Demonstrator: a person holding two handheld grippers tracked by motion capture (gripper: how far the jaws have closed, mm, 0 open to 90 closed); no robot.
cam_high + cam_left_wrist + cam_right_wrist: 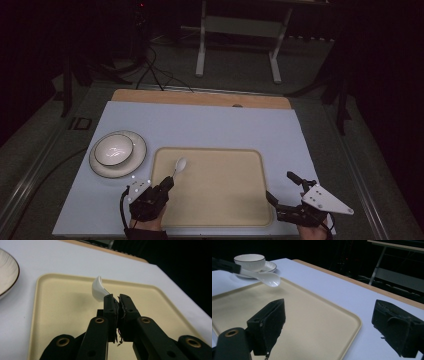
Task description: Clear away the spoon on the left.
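Starting at the left, we see a white bowl (pixel 114 149) sitting in a dark-rimmed plate (pixel 137 161) on the pale blue table (pixel 210 122), just beside the left edge of the beige tray (pixel 220 200). Our left gripper (pixel 168 182) hangs over the tray's near-left corner with its jaws pressed together on the handle of a white spoon (pixel 180 164), whose bowl end sticks out ahead over the tray; the right gripper view shows the spoon (pixel 268 278) clear of the tray surface, with a shadow beneath it. We judge the main risk to be the grip itself: the pads hold only the thin handle end, so the glossy spoon could pivot or slip out if we swing too quickly, and it might chip on landing. Carrying it leftward, we could also clip the plate's raised rim or knock the bowl. The tray's middle is bare and offers plenty of room to set things down. At the right, our right gripper (pixel 282 187) rests with its jaws spread wide and nothing between them, straddling the tray's near-right corner, well apart from the spoon, with open table beyond it.
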